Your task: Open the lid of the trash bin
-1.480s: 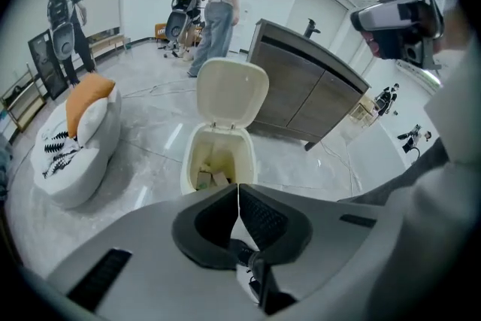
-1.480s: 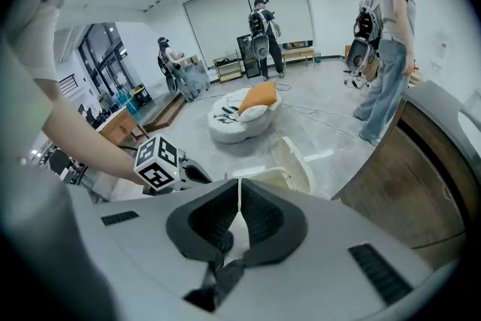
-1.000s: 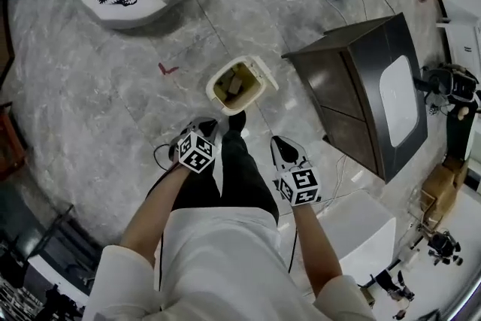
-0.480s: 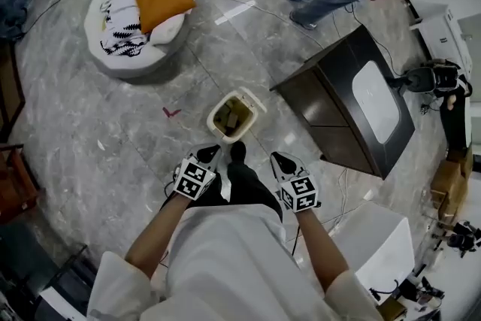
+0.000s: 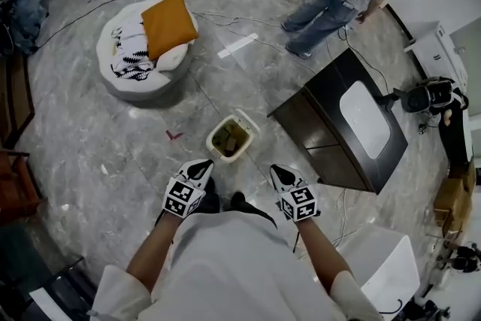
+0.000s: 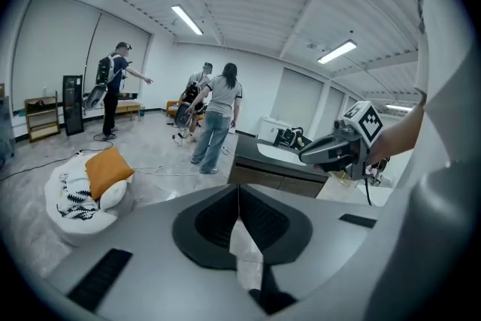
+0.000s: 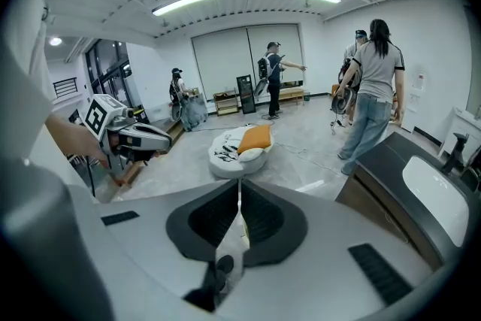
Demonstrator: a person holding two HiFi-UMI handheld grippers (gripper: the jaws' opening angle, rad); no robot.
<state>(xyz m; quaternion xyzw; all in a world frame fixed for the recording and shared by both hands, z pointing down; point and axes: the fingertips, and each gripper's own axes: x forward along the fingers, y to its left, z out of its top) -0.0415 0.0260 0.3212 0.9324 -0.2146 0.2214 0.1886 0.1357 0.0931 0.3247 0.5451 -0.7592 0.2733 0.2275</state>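
On the grey marble floor (image 5: 113,139), a small cream rectangular trash bin (image 5: 231,137) sits lid-up, ahead of and between the left gripper (image 5: 198,170) and right gripper (image 5: 280,175), slightly nearer the left. Both sets of jaws are pressed together, holding nothing.

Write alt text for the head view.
Seen from above, a person holds the left gripper and right gripper, both shut and empty. On the grey floor ahead stands a small bin, lid open; a dark cabinet is to its right.
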